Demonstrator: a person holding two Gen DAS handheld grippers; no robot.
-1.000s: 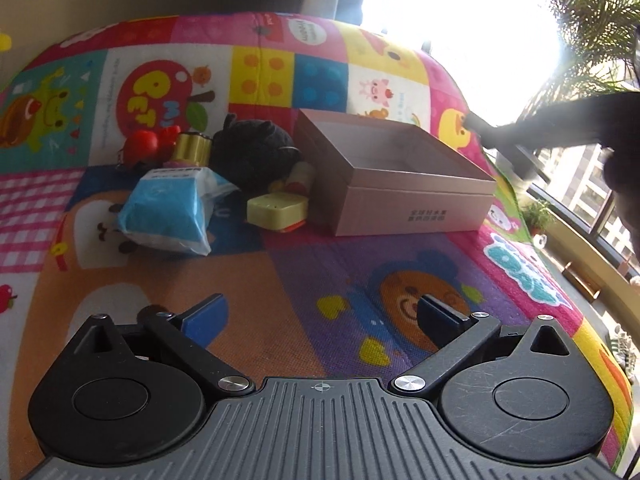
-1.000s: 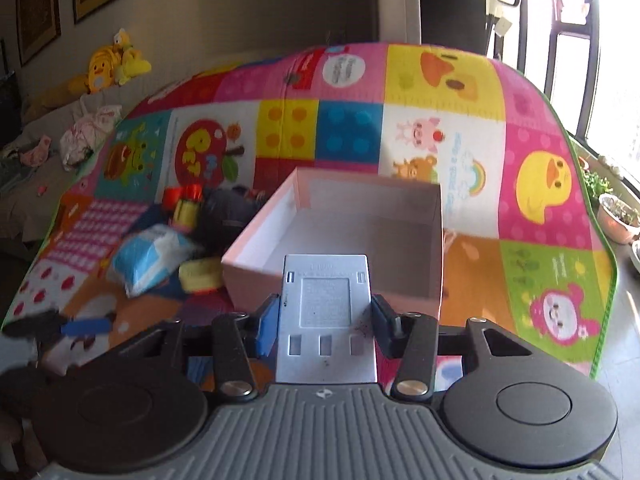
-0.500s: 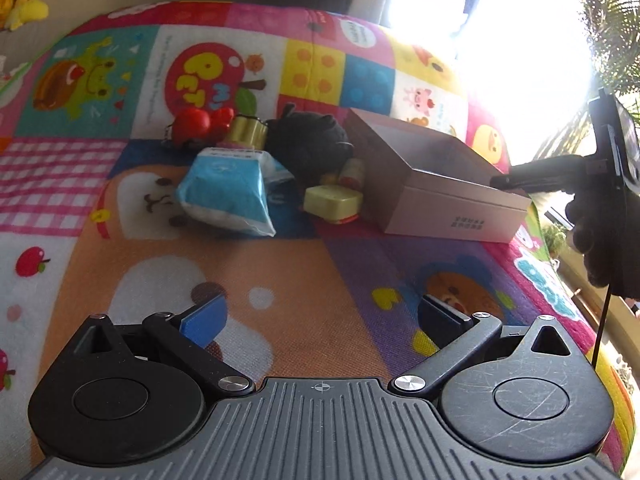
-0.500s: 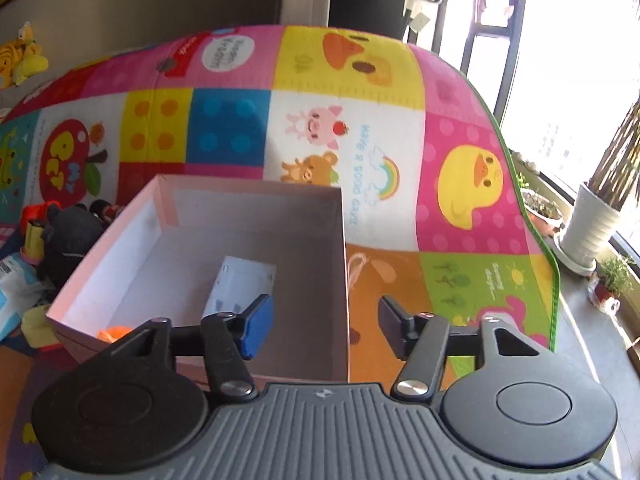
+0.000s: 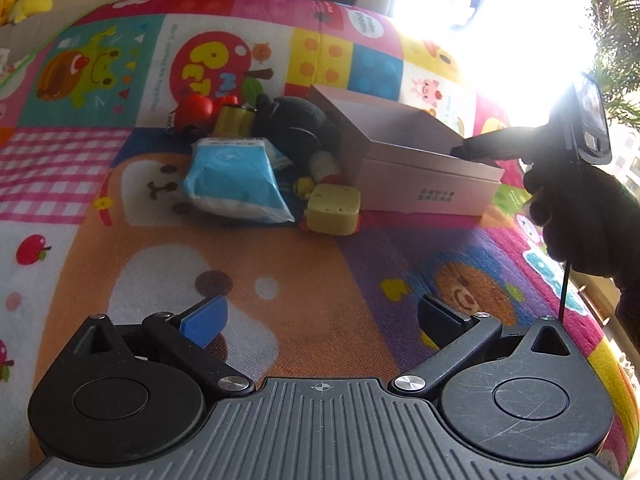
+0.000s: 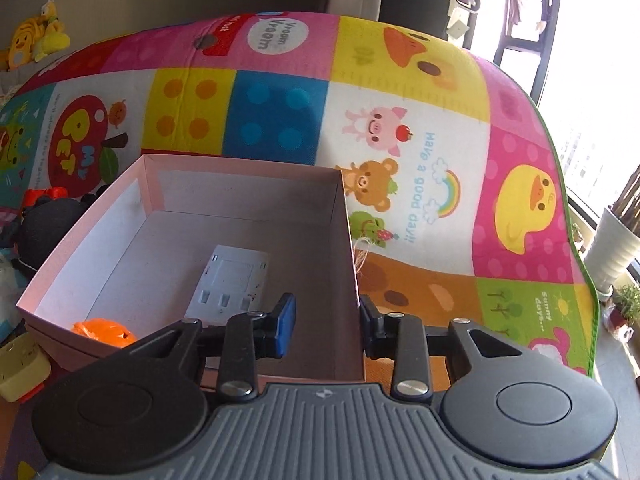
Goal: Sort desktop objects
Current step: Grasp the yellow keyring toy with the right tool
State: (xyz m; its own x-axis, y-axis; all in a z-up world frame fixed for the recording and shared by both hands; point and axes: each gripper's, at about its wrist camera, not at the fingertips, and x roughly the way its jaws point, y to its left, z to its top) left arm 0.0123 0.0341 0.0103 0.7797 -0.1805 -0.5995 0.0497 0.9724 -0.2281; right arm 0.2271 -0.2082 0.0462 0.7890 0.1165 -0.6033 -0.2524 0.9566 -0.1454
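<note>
**Right gripper at the box, left waiting empty**

Jaws of the right gripper point(image 6: 328, 330) stand narrow and are closing. The right-hand wall of the pink box point(image 6: 240, 176) shows in the gap; the blue pad is clear of it, and contact on the other side cannot be told. The left gripper point(image 5: 320, 316) is spread wide with nothing between its fingers, above the play mat point(image 5: 280, 280).

Only the right wrist view looks into the box. A white switch plate point(image 6: 232, 280) lies flat on the floor, its long axis running from the near wall toward the far one, leaning slightly right. An orange toy point(image 6: 106, 330) sits in the near left corner.

Only the left wrist view shows the gloved hand point(image 5: 576, 216) holding the right gripper, and the unsorted pile just left of the box: blue tissue pack point(image 5: 236, 176), yellow block point(image 5: 332, 208), black plush point(image 5: 296, 124), red toy point(image 5: 196, 110).
</note>
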